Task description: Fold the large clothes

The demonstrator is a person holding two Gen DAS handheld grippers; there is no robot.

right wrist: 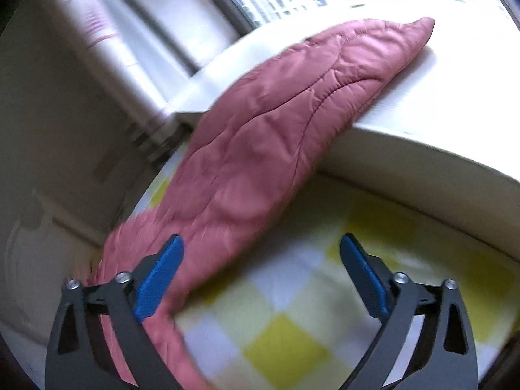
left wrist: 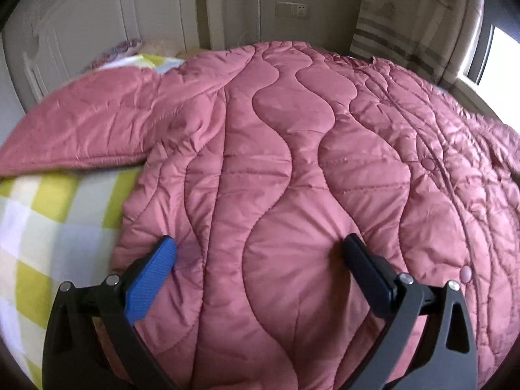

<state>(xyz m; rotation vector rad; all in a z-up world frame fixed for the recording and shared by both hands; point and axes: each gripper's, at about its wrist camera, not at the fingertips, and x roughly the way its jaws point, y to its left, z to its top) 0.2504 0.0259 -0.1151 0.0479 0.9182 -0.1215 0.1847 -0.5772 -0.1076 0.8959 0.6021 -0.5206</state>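
A large pink quilted coat (left wrist: 292,162) lies spread flat on the bed, snap buttons down its right side. One sleeve (left wrist: 84,130) stretches out to the left. My left gripper (left wrist: 260,243) is open and empty, hovering just above the coat's near hem. In the right wrist view the other pink sleeve (right wrist: 260,149) runs from the bed up onto the white window ledge (right wrist: 422,104). My right gripper (right wrist: 261,243) is open and empty, with its left finger over the sleeve's lower part.
The bed has a yellow, white and grey checked sheet (left wrist: 48,221), also in the right wrist view (right wrist: 292,341). A white headboard (left wrist: 97,16) and a pillow (left wrist: 126,48) stand at the far left. A curtain (left wrist: 406,16) and a window (left wrist: 500,55) lie to the right.
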